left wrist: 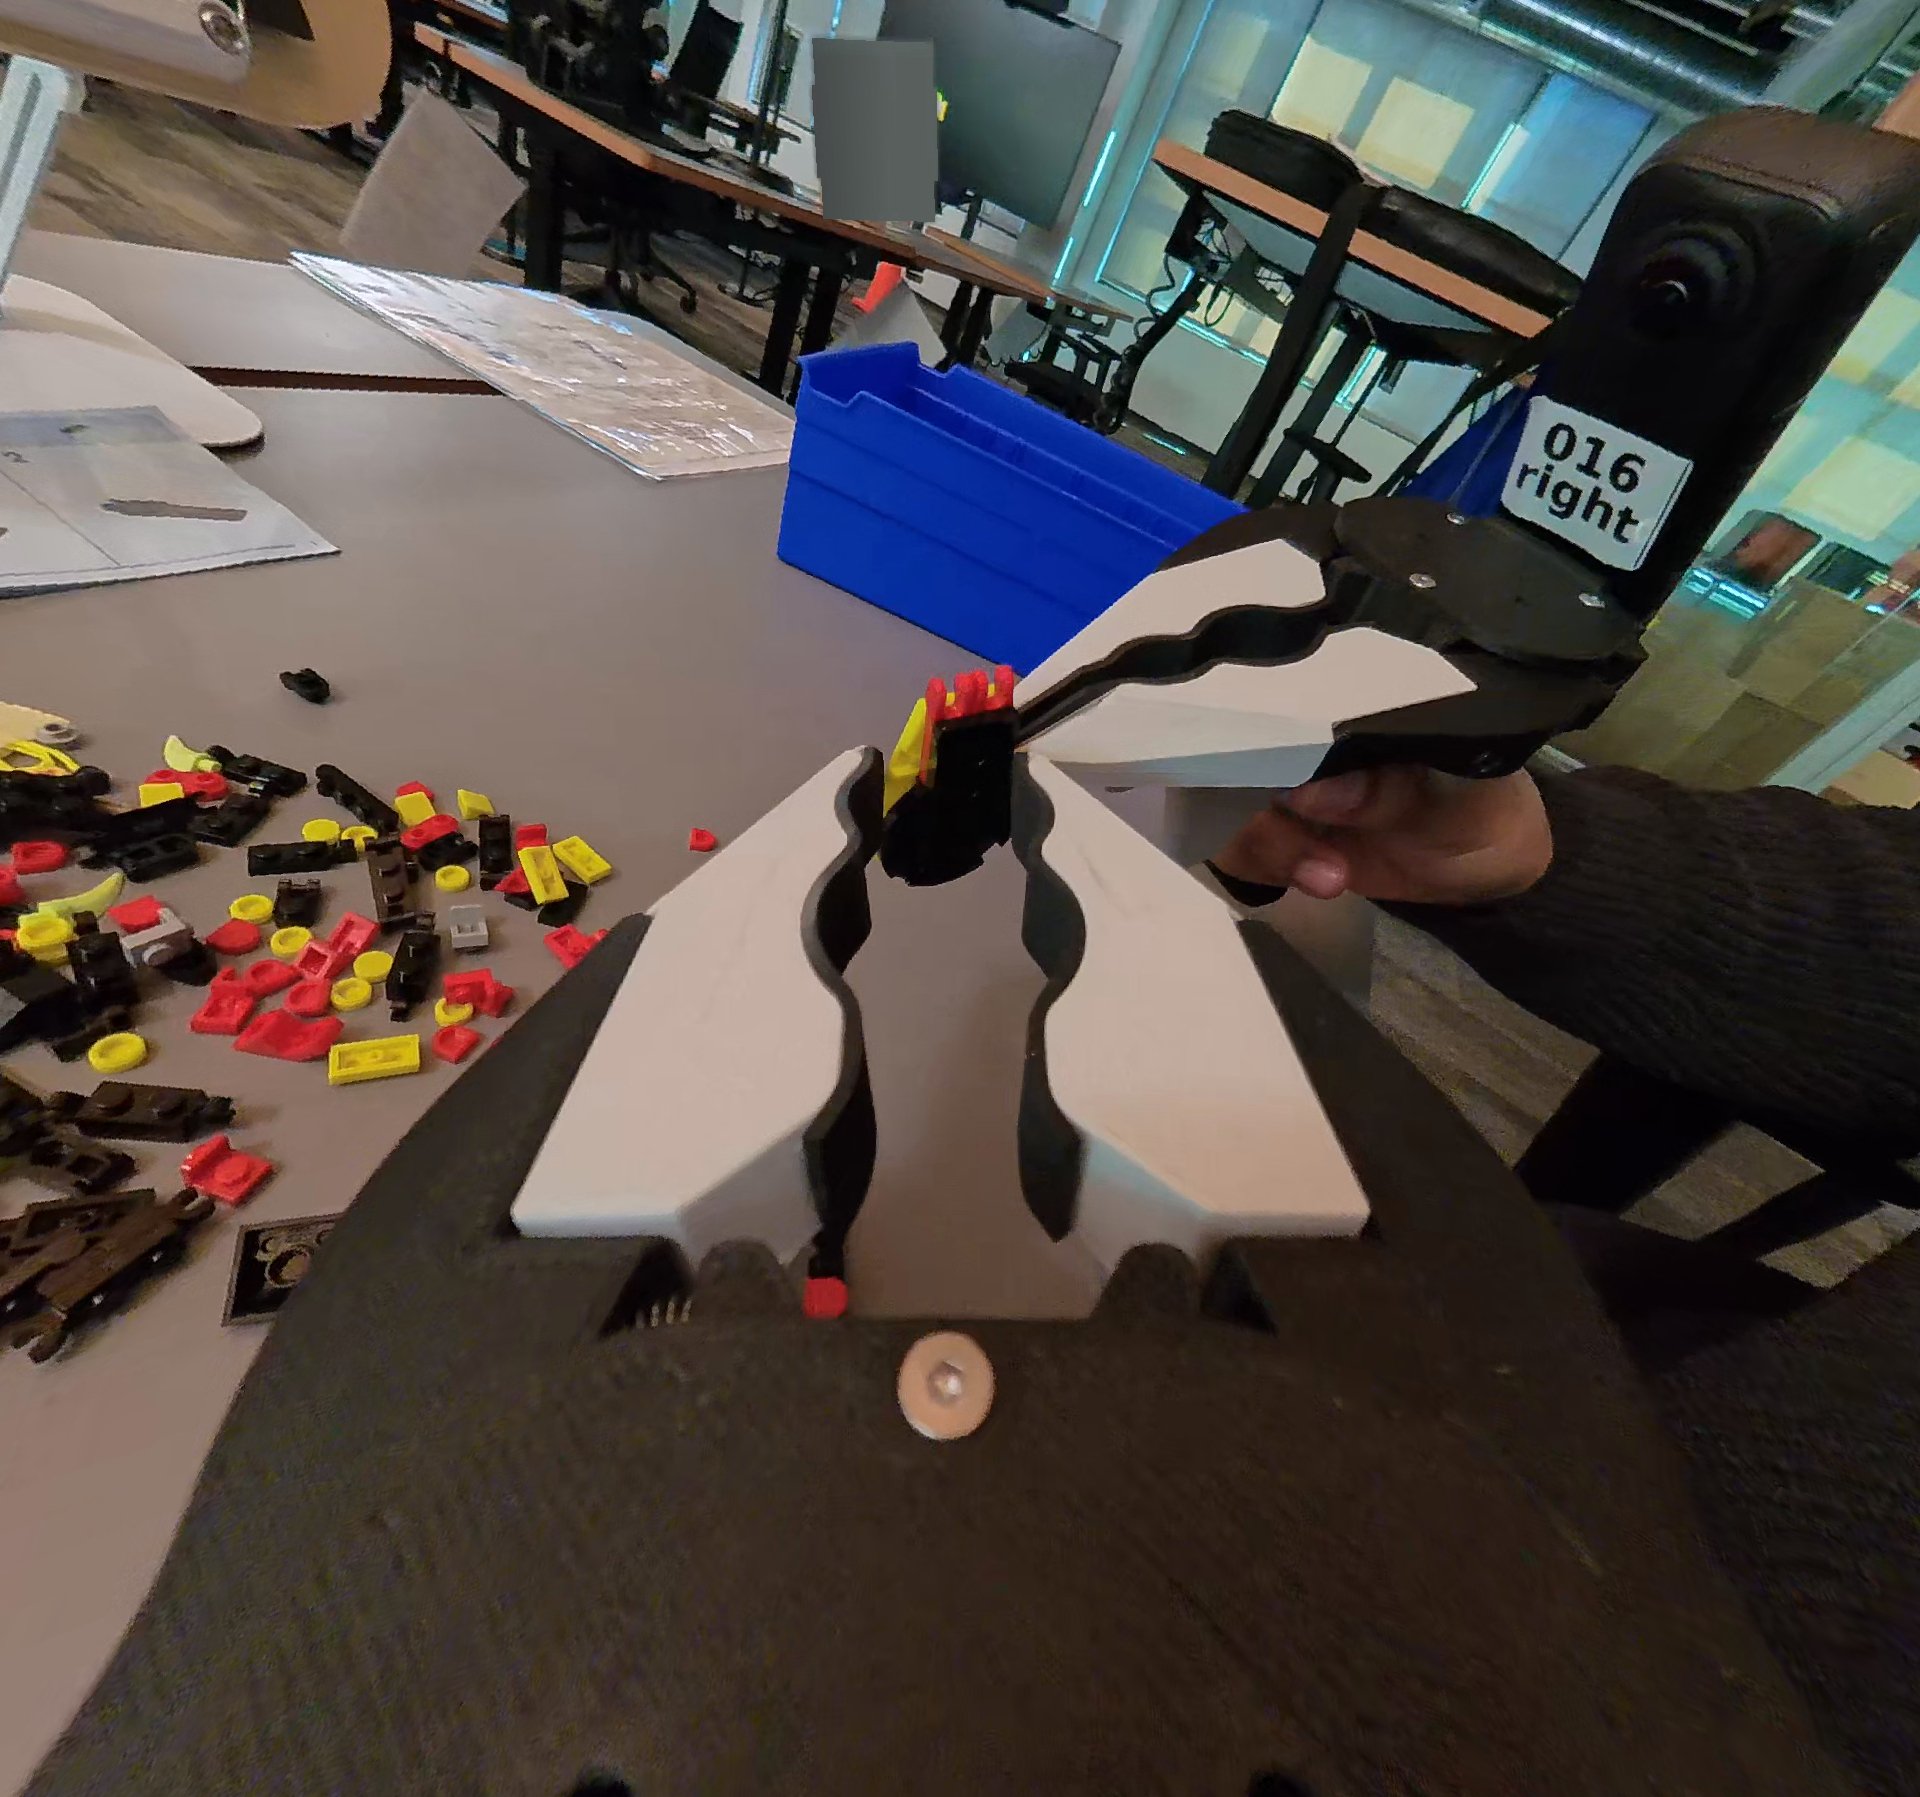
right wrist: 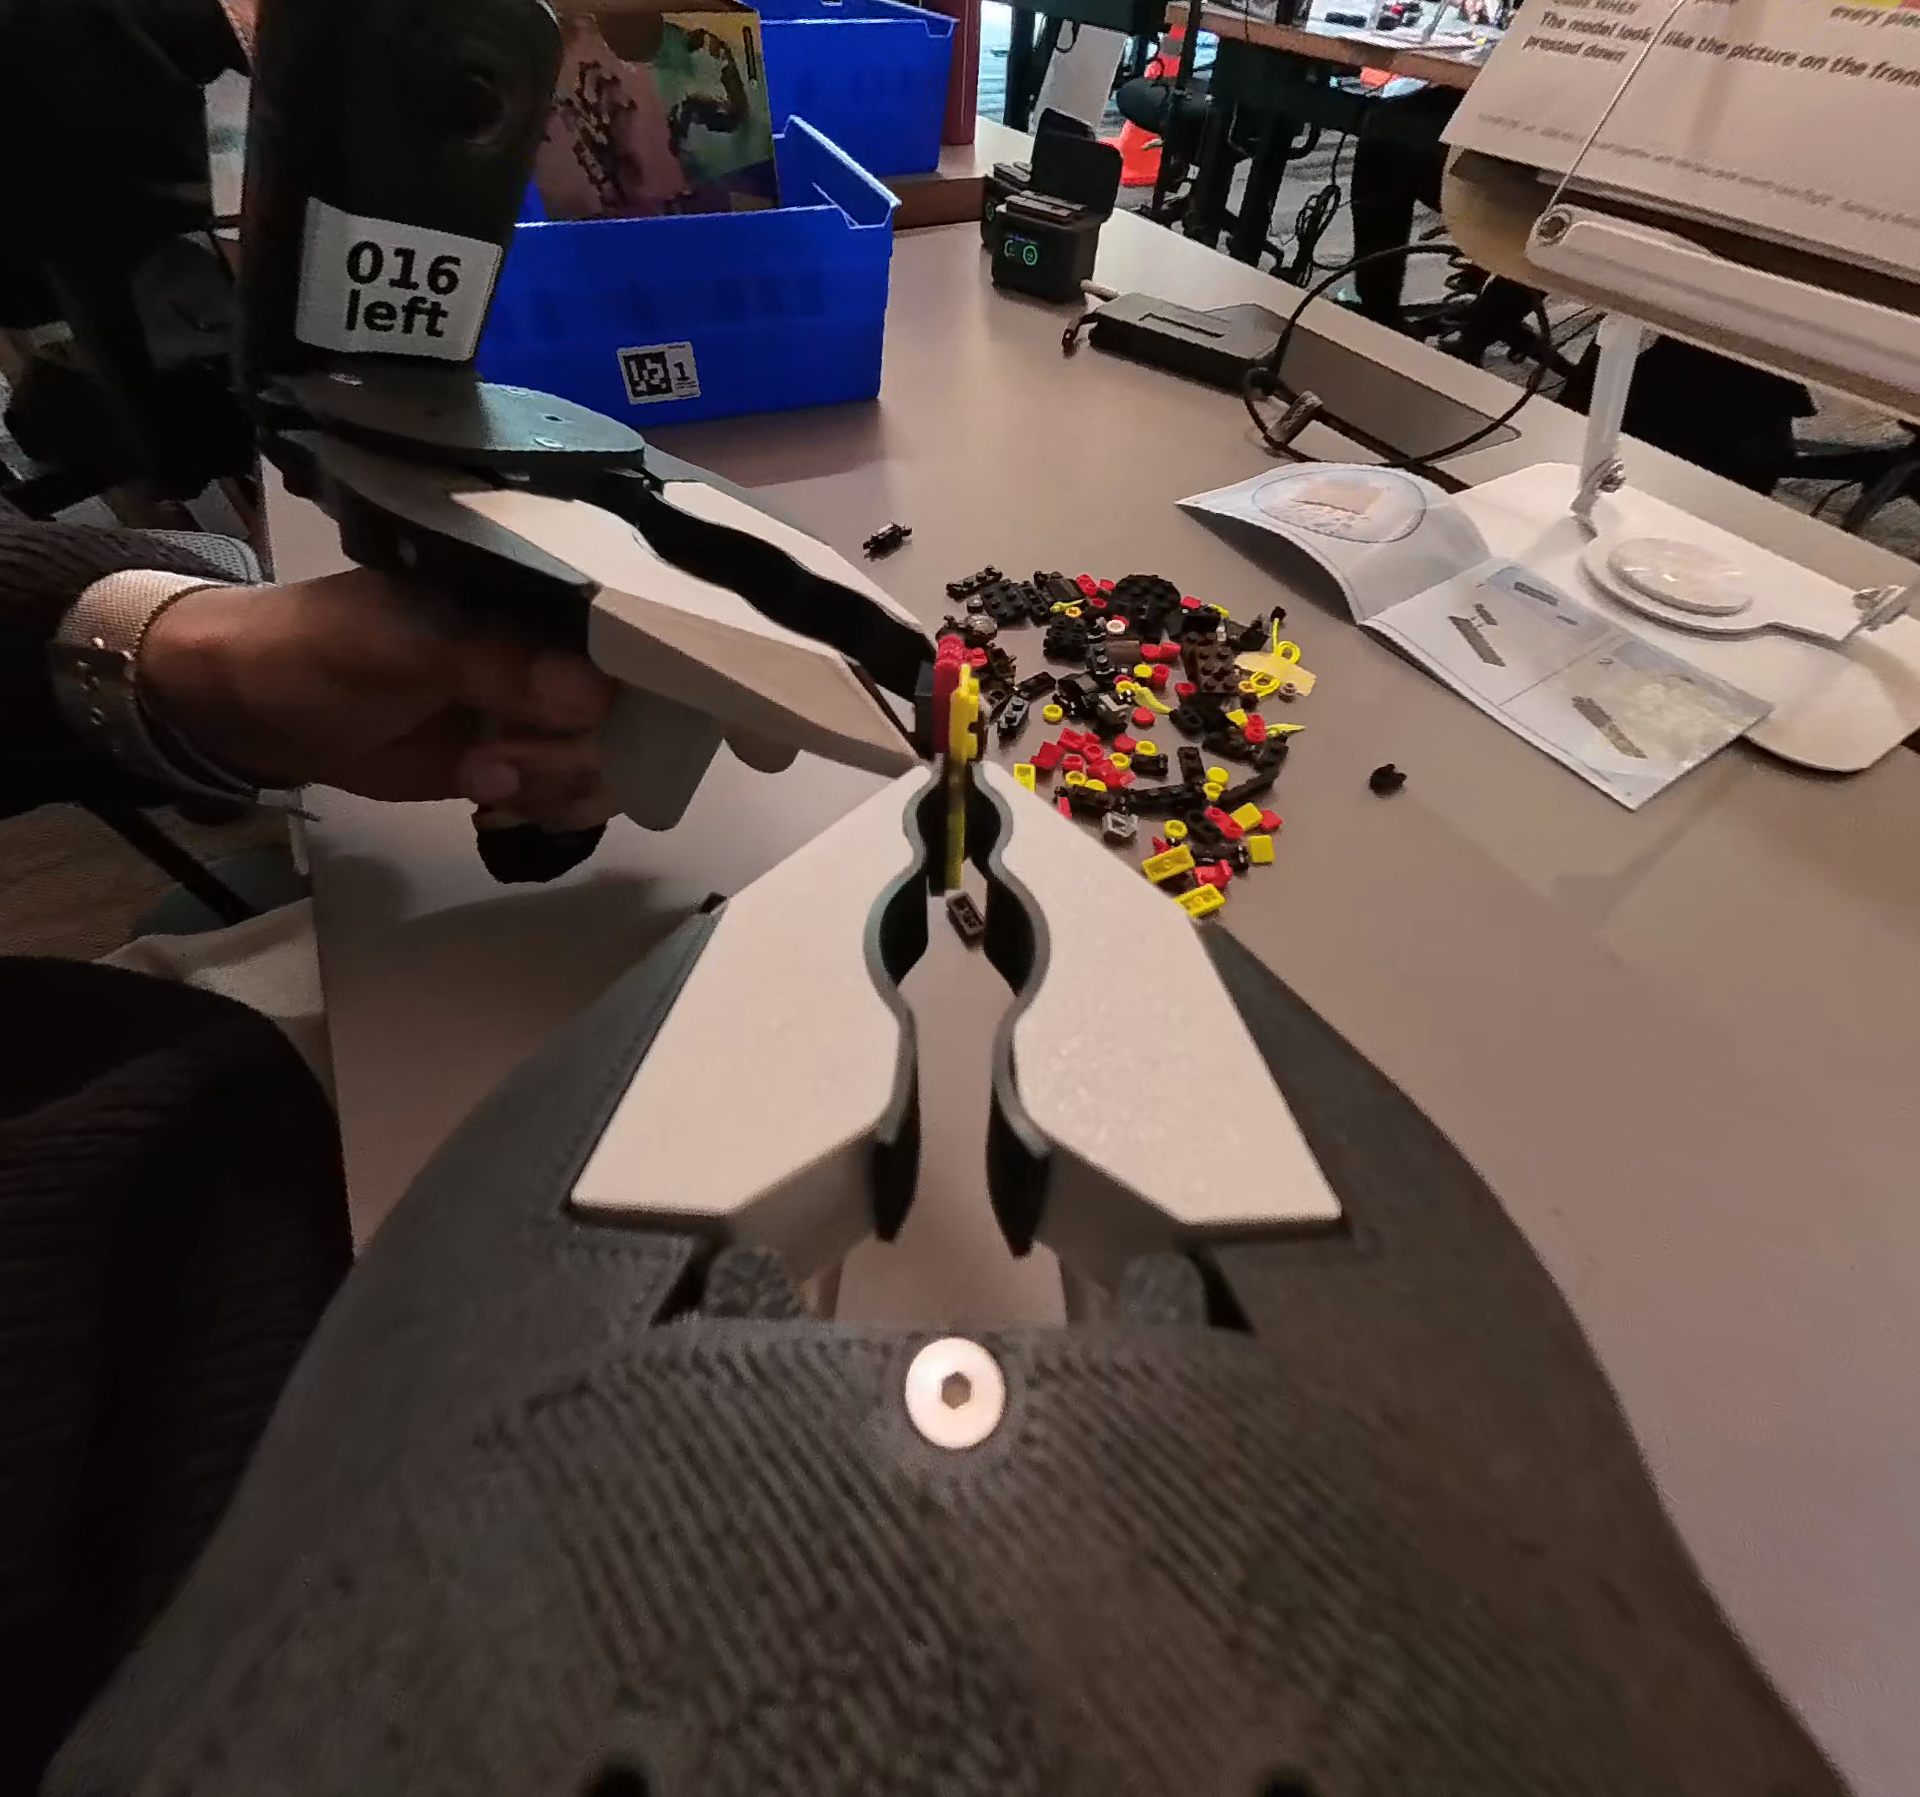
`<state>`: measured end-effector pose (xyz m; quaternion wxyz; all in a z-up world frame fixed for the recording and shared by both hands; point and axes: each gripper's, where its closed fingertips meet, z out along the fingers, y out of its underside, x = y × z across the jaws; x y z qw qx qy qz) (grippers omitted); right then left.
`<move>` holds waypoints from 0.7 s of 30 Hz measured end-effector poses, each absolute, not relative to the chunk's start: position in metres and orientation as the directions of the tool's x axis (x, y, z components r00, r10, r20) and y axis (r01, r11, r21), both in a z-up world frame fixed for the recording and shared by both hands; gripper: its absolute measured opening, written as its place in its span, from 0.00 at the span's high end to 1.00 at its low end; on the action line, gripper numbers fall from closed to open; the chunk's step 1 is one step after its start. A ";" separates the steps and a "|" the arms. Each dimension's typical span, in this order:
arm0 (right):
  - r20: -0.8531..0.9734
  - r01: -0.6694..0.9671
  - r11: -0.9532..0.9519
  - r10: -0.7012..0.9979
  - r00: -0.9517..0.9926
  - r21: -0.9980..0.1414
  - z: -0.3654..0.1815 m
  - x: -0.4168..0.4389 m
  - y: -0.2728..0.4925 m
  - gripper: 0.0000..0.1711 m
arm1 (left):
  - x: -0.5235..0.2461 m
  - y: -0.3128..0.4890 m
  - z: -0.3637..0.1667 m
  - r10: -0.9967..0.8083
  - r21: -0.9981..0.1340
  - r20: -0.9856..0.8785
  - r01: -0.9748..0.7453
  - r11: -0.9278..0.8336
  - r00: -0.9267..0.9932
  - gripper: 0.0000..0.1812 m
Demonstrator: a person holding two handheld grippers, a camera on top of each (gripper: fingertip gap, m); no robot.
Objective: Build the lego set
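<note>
1. In the left wrist view, far left on the grey desk (left wrist: 582, 604) lies a loose pile of lego pieces (left wrist: 260, 916), black, red and yellow, spread flat with a few strays apart from it, such as one black piece (left wrist: 304, 684) nearer the middle of the desk.
2. Behind the pile lie an open instruction booklet (left wrist: 135, 500) and a clear-sleeved sheet (left wrist: 561, 365).
3. At centre, the left gripper (left wrist: 940, 812) has its jaws clamped on a small lego assembly (left wrist: 951, 791) of black bricks with a yellow plate on one side and a red toothed piece on top, held above the desk.
4. Behind it a blue bin (left wrist: 935, 490) stands at the desk's far edge; its inside looks bare as far as the view reaches.
5. From the right comes the right gripper (left wrist: 1023, 708), held by a hand (left wrist: 1382, 833); its jaws are closed down to a narrow gap, their tips at the top of the same assembly.
6. In the right wrist view, the left gripper (right wrist: 920, 708) enters from the left, and the right gripper (right wrist: 951, 812) pinches the assembly's yellow plate (right wrist: 956, 802) edge-on.
7. At upper left, a blue bin with a tag on its front (right wrist: 717, 303) holds a cardboard box with a colourful picture (right wrist: 665, 116); a second blue bin (right wrist: 862, 64) stands behind it, contents hidden.
8. To the right lie small black devices (right wrist: 1039, 220), the pile, the booklet (right wrist: 1496, 625) and a white stand holding a printed page (right wrist: 1704, 189).
</note>
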<state>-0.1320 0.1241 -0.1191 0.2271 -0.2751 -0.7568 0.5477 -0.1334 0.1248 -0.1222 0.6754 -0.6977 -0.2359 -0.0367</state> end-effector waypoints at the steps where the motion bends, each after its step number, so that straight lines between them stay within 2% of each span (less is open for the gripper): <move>1: 0.052 0.161 0.255 0.666 -0.744 -0.953 -0.119 -0.132 0.125 1.00 | -0.134 0.125 -0.122 0.280 -0.925 0.370 0.378 0.025 0.886 0.89; 10: 0.368 -0.007 0.480 0.664 -0.651 -0.877 -0.122 -0.137 0.128 1.00 | -0.139 0.119 -0.120 0.263 -0.885 0.464 0.458 0.089 0.846 0.83; 15: 0.631 -0.145 0.672 0.568 -0.528 -0.726 -0.121 -0.137 0.126 1.00 | -0.140 0.119 -0.121 0.274 -0.893 0.447 0.444 0.076 0.851 0.83; 21: 0.822 -0.255 0.811 0.409 -0.397 -0.526 -0.120 -0.132 0.121 1.00 | -0.138 0.120 -0.120 0.276 -0.905 0.420 0.420 0.065 0.864 0.85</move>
